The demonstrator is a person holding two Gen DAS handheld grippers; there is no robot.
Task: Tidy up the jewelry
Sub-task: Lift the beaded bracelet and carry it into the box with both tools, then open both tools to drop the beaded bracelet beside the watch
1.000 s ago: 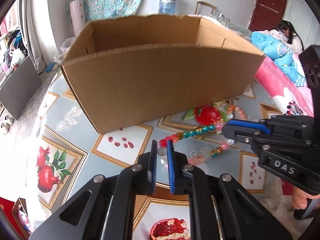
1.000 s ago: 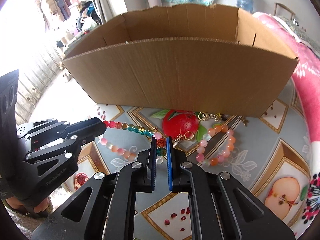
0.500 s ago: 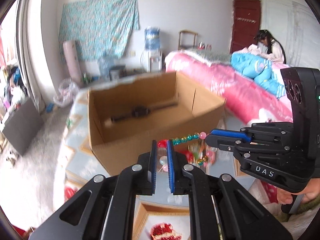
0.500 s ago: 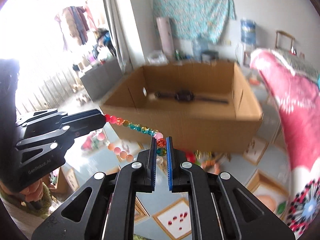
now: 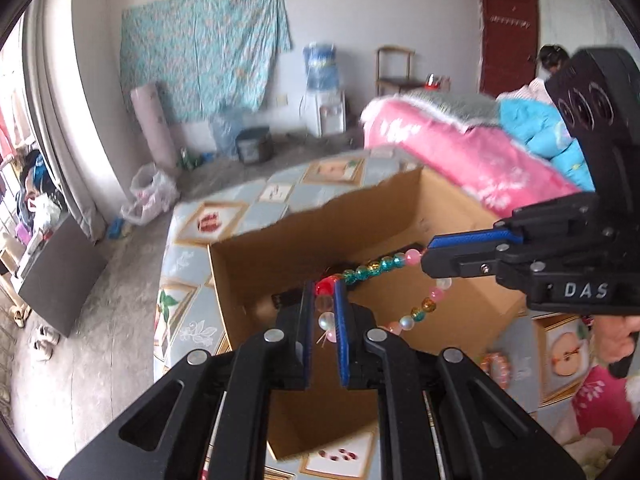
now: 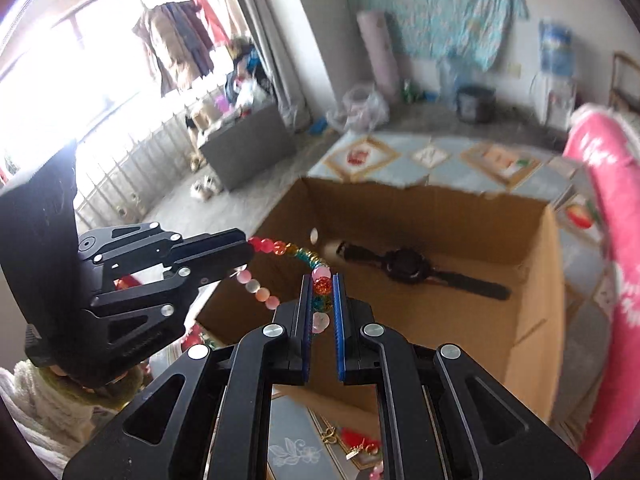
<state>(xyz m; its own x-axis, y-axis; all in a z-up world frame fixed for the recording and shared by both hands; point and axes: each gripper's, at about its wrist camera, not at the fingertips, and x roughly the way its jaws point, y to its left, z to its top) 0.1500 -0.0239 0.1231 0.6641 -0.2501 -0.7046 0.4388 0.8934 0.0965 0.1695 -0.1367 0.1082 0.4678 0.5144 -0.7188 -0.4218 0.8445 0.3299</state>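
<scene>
— Beads first: what is held, and by which side?

— Bead bracelet is seen strung between the two tools. The left hand-held gripper is closed narrowly on the red and clear beads at one end; the right hand-held gripper is pinched just as narrowly on an orange bead at the other. In the left wrist view the right tool is seen entering from the right edge, its blue pads clamped on a pink bead.

— How is the strand lying?

— Its upper run is stretched roughly level from one grip to the other, crosswise to the line each tool points along, while the rest of the loop is left hanging below in a slack arc. No side can be called nearer; the piece is shared evenly.

— And what lies beyond?

— Cardboard box is seen just ahead and below, open at the top, with the strand held above its near wall. A black wristwatch is laid flat on its floor, long axis running left to right. It is judged that the strand is to be carried forward and lowered inside, clear of the watch.

— Anything left outside?

— More trinkets, red and gold, are glimpsed on the patterned bench before the box. A pink quilt is seen farther off.
</scene>
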